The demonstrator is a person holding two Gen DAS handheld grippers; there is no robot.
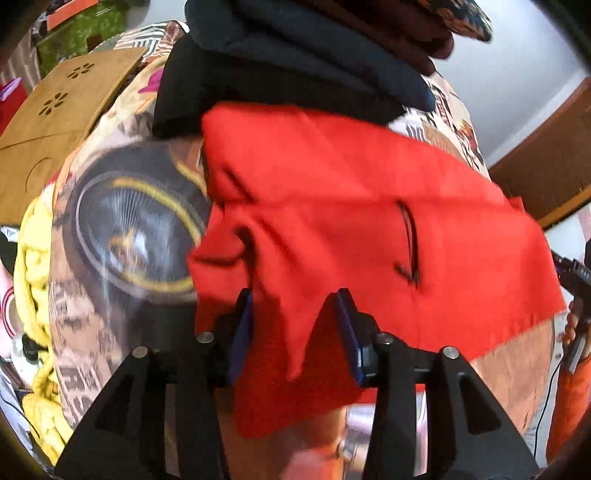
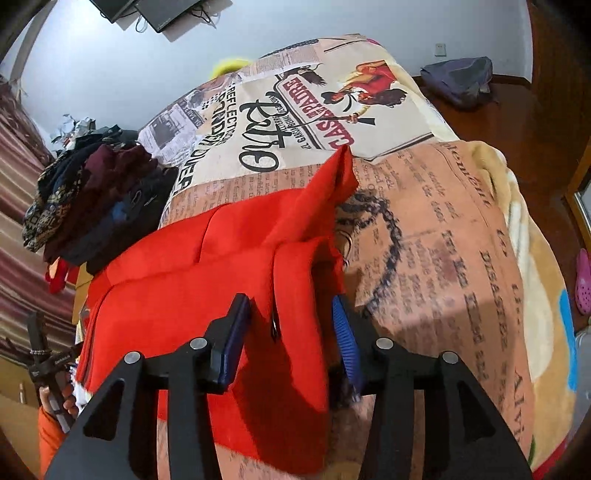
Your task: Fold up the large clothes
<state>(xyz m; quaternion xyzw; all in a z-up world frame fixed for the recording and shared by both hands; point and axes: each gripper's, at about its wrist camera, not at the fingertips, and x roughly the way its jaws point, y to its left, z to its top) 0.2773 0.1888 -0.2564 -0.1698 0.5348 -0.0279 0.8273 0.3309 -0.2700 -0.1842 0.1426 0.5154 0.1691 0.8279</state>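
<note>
Garment, red (image 1: pixel 369 206): spread on bed (image 2: pixel 461 258); near edge lies between part-open jaws of left gripper (image 1: pixel 295 332) and right gripper (image 2: pixel 291 332), neither clamping it.

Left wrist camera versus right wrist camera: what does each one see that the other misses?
Only the left view shows the wooden board with flower-shaped cutouts and the yellow fabric.

Only the right view shows the backpack on the floor, the pink shoe and the dark screens on the wall.

Both show the red garment on the printed blanket, the pile of dark clothes, and cloth between each gripper's open jaws: left gripper, right gripper.
</note>
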